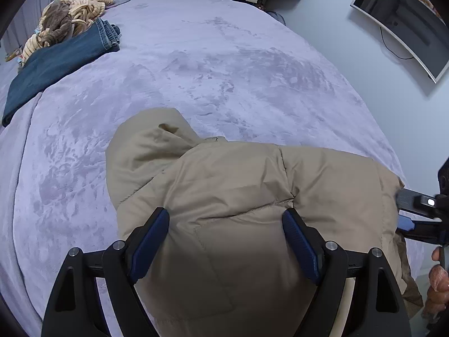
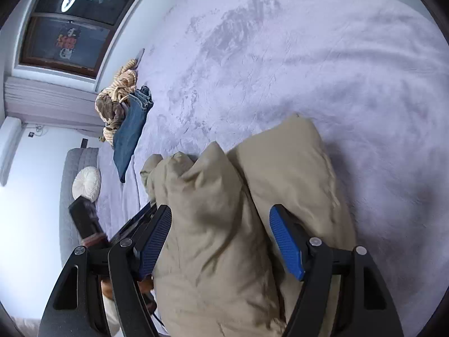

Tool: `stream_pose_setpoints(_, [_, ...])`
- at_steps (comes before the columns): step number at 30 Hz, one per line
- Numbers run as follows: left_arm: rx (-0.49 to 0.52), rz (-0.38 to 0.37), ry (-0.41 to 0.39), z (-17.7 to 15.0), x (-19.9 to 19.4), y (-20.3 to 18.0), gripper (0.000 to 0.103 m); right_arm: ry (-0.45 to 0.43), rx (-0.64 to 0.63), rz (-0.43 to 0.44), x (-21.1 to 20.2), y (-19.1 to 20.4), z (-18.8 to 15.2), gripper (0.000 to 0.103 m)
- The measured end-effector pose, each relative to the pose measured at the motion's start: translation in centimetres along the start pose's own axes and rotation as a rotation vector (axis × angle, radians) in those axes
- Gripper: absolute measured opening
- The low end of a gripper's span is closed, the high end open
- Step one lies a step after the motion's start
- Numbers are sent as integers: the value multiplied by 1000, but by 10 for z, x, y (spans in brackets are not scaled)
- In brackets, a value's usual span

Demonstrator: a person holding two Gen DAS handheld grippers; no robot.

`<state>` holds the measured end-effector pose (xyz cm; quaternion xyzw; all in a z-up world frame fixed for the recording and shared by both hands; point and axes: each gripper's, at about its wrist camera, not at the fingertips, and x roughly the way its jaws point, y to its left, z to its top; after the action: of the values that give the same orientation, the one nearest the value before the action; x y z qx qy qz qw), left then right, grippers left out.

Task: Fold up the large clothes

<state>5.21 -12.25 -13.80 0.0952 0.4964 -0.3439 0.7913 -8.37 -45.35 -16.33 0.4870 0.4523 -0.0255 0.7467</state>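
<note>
On the near edge of the lilac bed (image 1: 224,56), my left gripper (image 1: 226,241) and right gripper (image 2: 220,238), both spread, straddle the tan puffer jacket (image 1: 238,185) mid-fold; next, I judge, each must pinch fabric.

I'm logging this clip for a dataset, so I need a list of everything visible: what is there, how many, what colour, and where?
Puffer jacket: one, beige, on the near edge of the bed, between both grippers' fingers.
Bed cover: one, pale lilac, plush, filling most of both views.
Jeans: one, blue denim, folded at the far left of the bed.
Striped garment: one heap, tan and brown, behind the jeans.
Monitor: one, dark screen, on the wall at right.
Window: one, dark, beyond the bed.
Round cushion: one, cream, on a grey seat.
Left gripper: black, blue pads, spread apart around the jacket.
Right gripper: black, blue pads, spread around bunched jacket fabric.
</note>
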Motion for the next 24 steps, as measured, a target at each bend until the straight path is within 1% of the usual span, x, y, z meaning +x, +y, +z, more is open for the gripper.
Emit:
stream_pose_setpoints(1, [-1,10,-1,0,0,-2,83,2,-13,-20,7,3,3,33])
stream_pose_setpoints(2, [-2,23,-2,0,0,-6,83,11,-33,-65,16,7,6,8])
stream_pose_setpoints(4, [8,41,-9,0,2,-17,83,-4,-114,-175,20,12,5,6])
stream_pose_setpoints(6, [31,51,-11,-1,5,-29,83,-15,-195,-292,21,9,2,5])
stream_pose_setpoints(7, [40,56,-12,-1,8,-35,83,-16,-212,-326,20,1,2,5])
stream_pose_setpoints(8, [46,63,-11,-1,11,-39,83,-9,-205,-343,24,-9,2,3])
stream_pose_setpoints(10, [55,89,-10,-1,19,-45,83,4,-162,-321,26,-26,7,2])
stream_pose_setpoints(12, [45,101,-3,0,23,-45,85,11,-152,-313,31,-33,12,1])
stream_pose_setpoints(14, [47,103,0,-1,24,-43,85,21,-156,-313,33,-33,14,1])
stream_pose_setpoints(16, [62,110,-3,-3,22,-44,85,25,-154,-315,22,-28,12,2])
stream_pose_setpoints(17, [67,115,-8,-4,21,-44,85,23,-162,-322,14,-24,9,5])
stream_pose_setpoints(19, [66,125,-13,-6,21,-44,87,12,-194,-327,-7,-12,0,6])
stream_pose_setpoints(21, [68,126,-13,-6,21,-44,87,7,-231,-281,-28,0,-16,6])
stream_pose_setpoints(24, [71,132,-11,-7,21,-44,87,44,-296,-207,-49,14,-47,6])
